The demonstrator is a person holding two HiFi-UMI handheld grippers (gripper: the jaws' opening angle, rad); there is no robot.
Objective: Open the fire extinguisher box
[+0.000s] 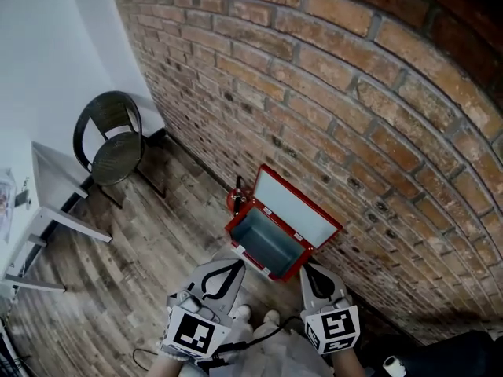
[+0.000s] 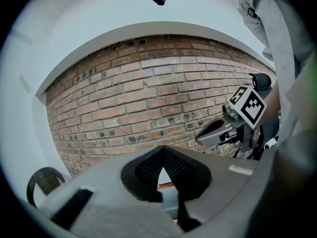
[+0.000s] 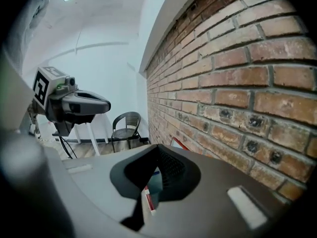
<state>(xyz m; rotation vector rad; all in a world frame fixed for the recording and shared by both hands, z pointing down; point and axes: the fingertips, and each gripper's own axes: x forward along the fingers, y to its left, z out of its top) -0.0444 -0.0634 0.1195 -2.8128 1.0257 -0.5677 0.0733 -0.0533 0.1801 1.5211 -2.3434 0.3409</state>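
Observation:
The red fire extinguisher box [image 1: 267, 243] stands on the wooden floor against the brick wall. Its lid [image 1: 296, 208] is swung up and leans back on the bricks, showing a grey-blue inside. A red extinguisher [image 1: 235, 201] stands behind the box's left corner. My left gripper [image 1: 237, 265] hangs above the box's near left side, shut and holding nothing. My right gripper [image 1: 308, 269] is level with it at the box's near right corner, also shut and holding nothing. In the left gripper view a red edge of the box [image 2: 166, 185] shows under the closed left gripper [image 2: 161, 148].
A black chair [image 1: 115, 143] stands at the wall to the far left, and a white table [image 1: 49, 201] is at the left edge. The brick wall [image 1: 377, 116] fills the right side. The person's shoes [image 1: 255, 316] are just in front of the box.

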